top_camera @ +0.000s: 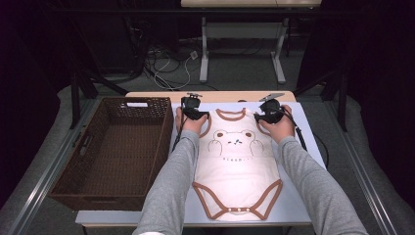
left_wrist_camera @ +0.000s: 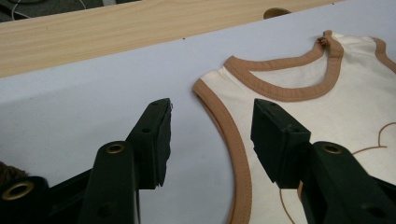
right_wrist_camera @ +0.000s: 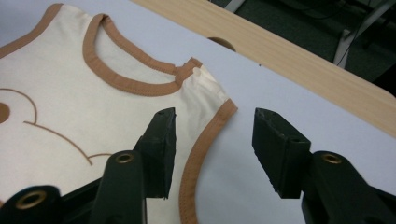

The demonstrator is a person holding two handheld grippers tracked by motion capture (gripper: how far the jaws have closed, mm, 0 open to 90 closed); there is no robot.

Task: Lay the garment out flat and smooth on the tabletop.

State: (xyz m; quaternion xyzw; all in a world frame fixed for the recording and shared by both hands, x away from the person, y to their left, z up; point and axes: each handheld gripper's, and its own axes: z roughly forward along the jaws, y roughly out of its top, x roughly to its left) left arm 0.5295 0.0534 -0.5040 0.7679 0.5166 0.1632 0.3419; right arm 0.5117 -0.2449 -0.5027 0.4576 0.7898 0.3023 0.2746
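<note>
A cream baby bodysuit (top_camera: 237, 161) with brown trim and a bear print lies flat on the white mat (top_camera: 303, 196), neck toward the far edge. My left gripper (top_camera: 192, 108) hovers at its left shoulder, open, jaws straddling the brown armhole trim (left_wrist_camera: 231, 140). My right gripper (top_camera: 270, 110) hovers at the right shoulder, also open, its jaws either side of the armhole trim (right_wrist_camera: 201, 140). Neither pair of jaws holds the cloth. In the left gripper view (left_wrist_camera: 212, 135) and the right gripper view (right_wrist_camera: 215, 135) the black jaws stand wide apart above the bodysuit (left_wrist_camera: 336, 102) (right_wrist_camera: 70, 107).
A dark brown wicker basket (top_camera: 83, 188) sits left of the mat, empty. The wooden table edge (top_camera: 161, 94) runs just beyond the grippers. Cables and table legs (top_camera: 204, 58) lie on the floor behind.
</note>
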